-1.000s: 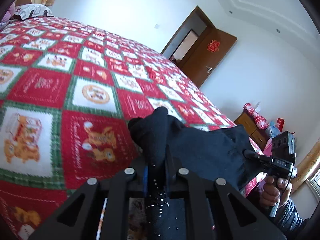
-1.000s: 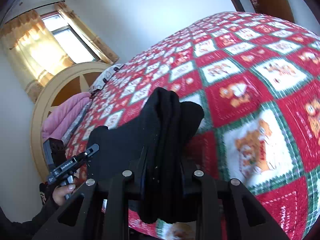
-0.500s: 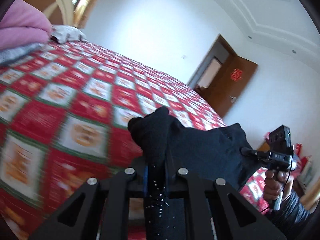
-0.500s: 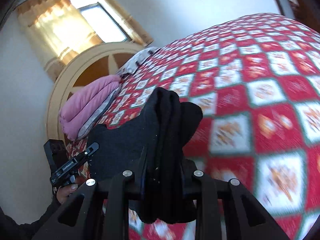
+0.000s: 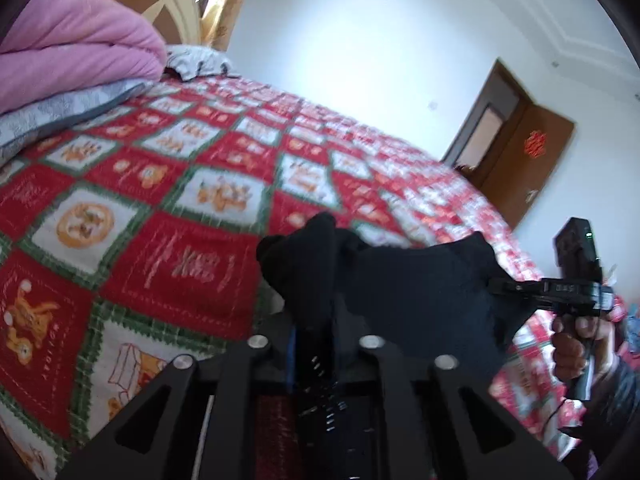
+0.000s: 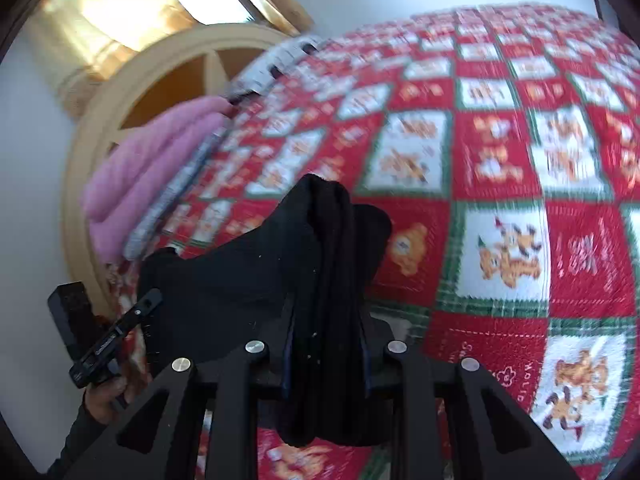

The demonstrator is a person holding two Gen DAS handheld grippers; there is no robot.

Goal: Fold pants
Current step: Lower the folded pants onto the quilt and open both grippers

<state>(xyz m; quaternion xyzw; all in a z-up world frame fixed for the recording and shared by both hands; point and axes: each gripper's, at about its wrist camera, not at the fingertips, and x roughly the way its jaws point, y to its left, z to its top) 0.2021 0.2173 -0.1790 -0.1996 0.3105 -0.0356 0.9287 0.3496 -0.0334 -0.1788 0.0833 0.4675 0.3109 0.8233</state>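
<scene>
Black pants (image 5: 408, 284) hang stretched in the air between my two grippers, above the red patchwork bedspread (image 5: 160, 208). My left gripper (image 5: 312, 320) is shut on one bunched corner of the pants. My right gripper (image 6: 328, 312) is shut on the other corner, several layers thick (image 6: 332, 240). In the left wrist view the right gripper (image 5: 496, 286) shows at the far right, held by a hand. In the right wrist view the left gripper (image 6: 154, 298) shows at the lower left. The gripper fingertips are hidden in the cloth.
A folded pink quilt (image 5: 76, 52) on a grey blanket (image 5: 52, 116) lies at the head of the bed by the curved headboard (image 6: 132, 92). A brown door (image 5: 520, 160) stands beyond the bed's far corner.
Both grippers, still holding the pants, have swung toward the head of the bed. The pink quilt and headboard have come into view and the door has shifted right.
</scene>
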